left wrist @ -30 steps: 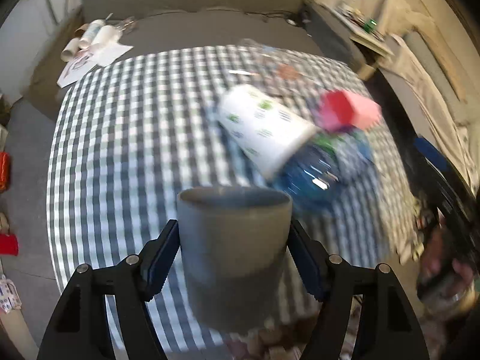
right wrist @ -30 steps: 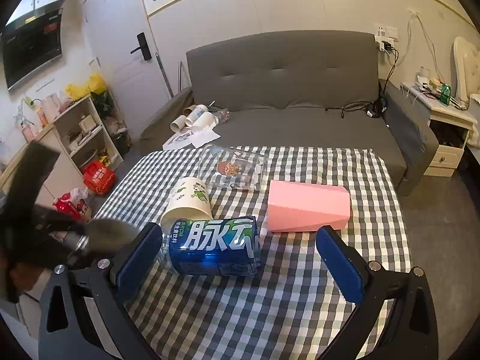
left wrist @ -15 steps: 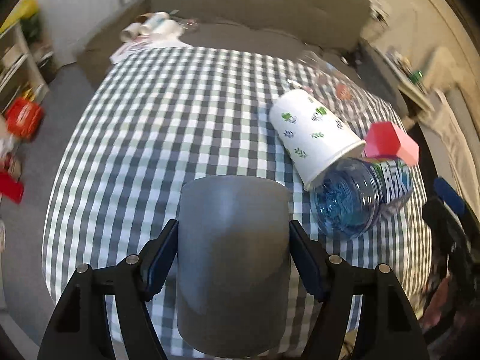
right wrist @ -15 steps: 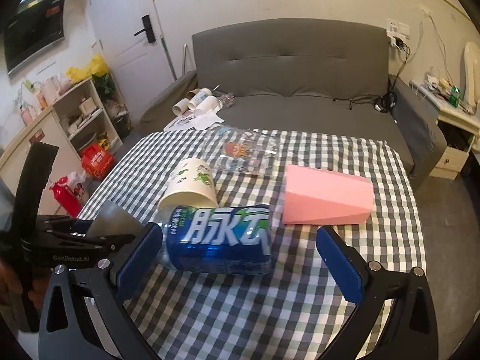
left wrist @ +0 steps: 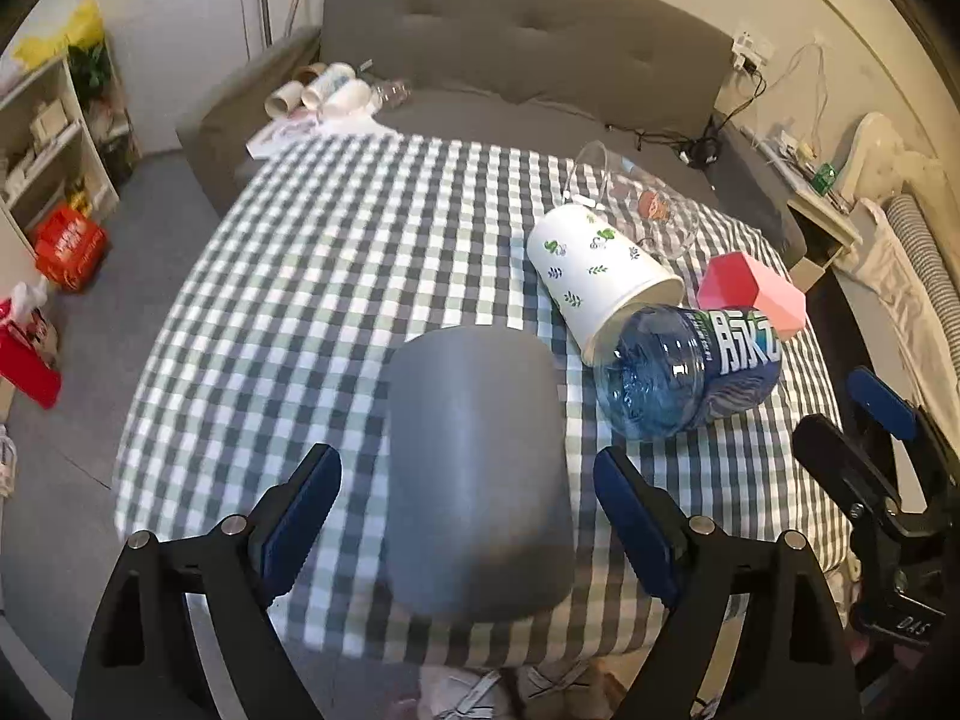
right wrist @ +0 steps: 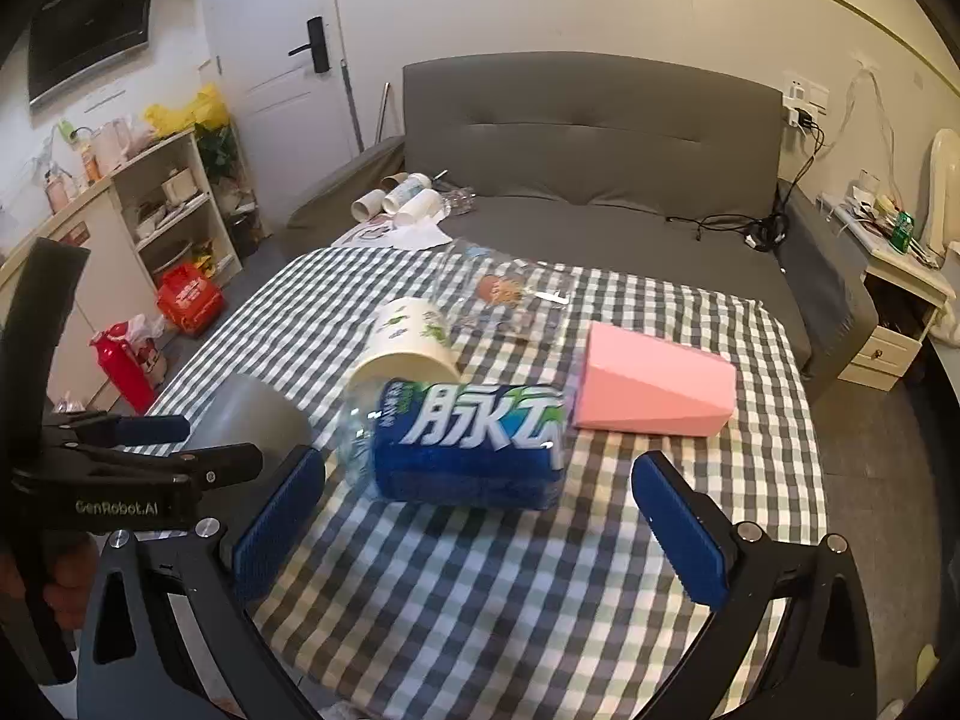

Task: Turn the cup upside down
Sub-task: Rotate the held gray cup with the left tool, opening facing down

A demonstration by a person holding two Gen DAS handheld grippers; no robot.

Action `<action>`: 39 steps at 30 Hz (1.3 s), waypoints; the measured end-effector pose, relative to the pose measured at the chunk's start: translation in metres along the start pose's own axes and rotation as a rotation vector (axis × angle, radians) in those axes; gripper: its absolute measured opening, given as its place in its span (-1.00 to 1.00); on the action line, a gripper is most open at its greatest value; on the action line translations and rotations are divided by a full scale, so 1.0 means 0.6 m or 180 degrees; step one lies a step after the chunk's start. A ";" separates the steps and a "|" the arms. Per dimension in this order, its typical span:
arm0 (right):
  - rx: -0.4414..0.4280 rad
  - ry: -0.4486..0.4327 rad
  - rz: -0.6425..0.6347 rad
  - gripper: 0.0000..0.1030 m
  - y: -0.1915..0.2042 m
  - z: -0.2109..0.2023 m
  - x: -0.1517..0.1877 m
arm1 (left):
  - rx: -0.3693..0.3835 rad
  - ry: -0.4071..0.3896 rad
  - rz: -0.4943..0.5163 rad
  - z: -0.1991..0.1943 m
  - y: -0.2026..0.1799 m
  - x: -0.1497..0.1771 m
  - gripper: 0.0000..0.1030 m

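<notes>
A plain grey cup (left wrist: 474,468) stands upside down on the checked tablecloth (left wrist: 336,276), closed base up, near the front edge. My left gripper (left wrist: 468,516) is open, its blue pads on either side of the cup with a gap on both sides. The cup also shows in the right wrist view (right wrist: 258,414), behind the left gripper (right wrist: 198,450). My right gripper (right wrist: 480,516) is open and empty, hovering over the cloth in front of the blue bottle (right wrist: 468,444).
A white leaf-print paper cup (left wrist: 600,270), a blue bottle (left wrist: 690,378), a pink cup (left wrist: 750,294) and a clear glass (left wrist: 636,210) lie on their sides at the table's right. A grey sofa (left wrist: 510,66) stands behind; shelves (left wrist: 48,138) stand at the left.
The left gripper turned the grey cup over, set it down on the cloth and opened its jaws off it. The right gripper stayed open and shifted slightly.
</notes>
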State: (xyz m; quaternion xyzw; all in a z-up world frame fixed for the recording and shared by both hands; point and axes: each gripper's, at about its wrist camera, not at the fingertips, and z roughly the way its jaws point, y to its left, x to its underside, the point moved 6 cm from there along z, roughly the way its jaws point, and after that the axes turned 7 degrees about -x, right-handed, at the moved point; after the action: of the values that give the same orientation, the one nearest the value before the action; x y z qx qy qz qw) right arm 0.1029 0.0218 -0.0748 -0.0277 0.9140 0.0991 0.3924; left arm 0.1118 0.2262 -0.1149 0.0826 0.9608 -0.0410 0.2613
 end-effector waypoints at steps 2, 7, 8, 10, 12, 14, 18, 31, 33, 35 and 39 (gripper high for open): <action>-0.0019 0.0008 -0.0041 1.00 0.009 -0.004 0.003 | 0.0000 -0.0115 -0.0009 -0.017 0.007 0.004 0.83; 0.0012 0.0009 -0.0250 1.00 0.036 -0.021 0.008 | 0.0005 -0.0483 -0.0169 -0.060 0.045 0.005 0.83; 0.0019 0.0010 -0.0289 1.00 0.041 -0.023 0.010 | -0.0008 -0.0556 -0.0191 -0.067 0.054 0.005 0.83; 0.0050 0.0023 -0.0379 1.00 0.055 -0.024 0.012 | -0.0042 -0.0701 -0.0221 -0.080 0.072 0.006 0.83; 0.0034 0.0042 -0.0438 1.00 0.074 -0.023 0.017 | -0.0122 -0.0875 -0.0222 -0.091 0.091 0.008 0.83; -0.0029 0.0055 -0.0483 1.00 0.095 -0.021 0.022 | -0.0219 -0.0978 -0.0209 -0.097 0.106 0.011 0.84; -0.0094 0.0037 -0.0745 1.00 0.149 -0.013 0.030 | -0.0305 -0.1092 -0.0282 -0.099 0.133 0.020 0.93; -0.0299 0.0356 -0.0728 0.99 0.241 0.083 0.059 | -0.0716 -0.1142 -0.0496 -0.048 0.218 0.057 0.96; -0.0285 0.0389 -0.0610 0.99 0.240 0.097 0.060 | -0.0739 -0.1136 -0.0487 -0.044 0.221 0.060 0.96; -0.0222 0.0429 -0.0546 0.99 0.238 0.110 0.062 | -0.0739 -0.1127 -0.0466 -0.039 0.223 0.063 0.96; -0.0173 0.0639 -0.0460 0.99 0.231 0.142 0.079 | -0.0712 -0.1088 -0.0486 -0.029 0.226 0.065 0.96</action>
State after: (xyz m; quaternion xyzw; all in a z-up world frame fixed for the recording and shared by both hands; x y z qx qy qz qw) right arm 0.1131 0.1760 -0.1446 -0.1140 0.9413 0.0920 0.3042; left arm 0.0943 0.3667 -0.1245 -0.0281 0.9046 0.0328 0.4241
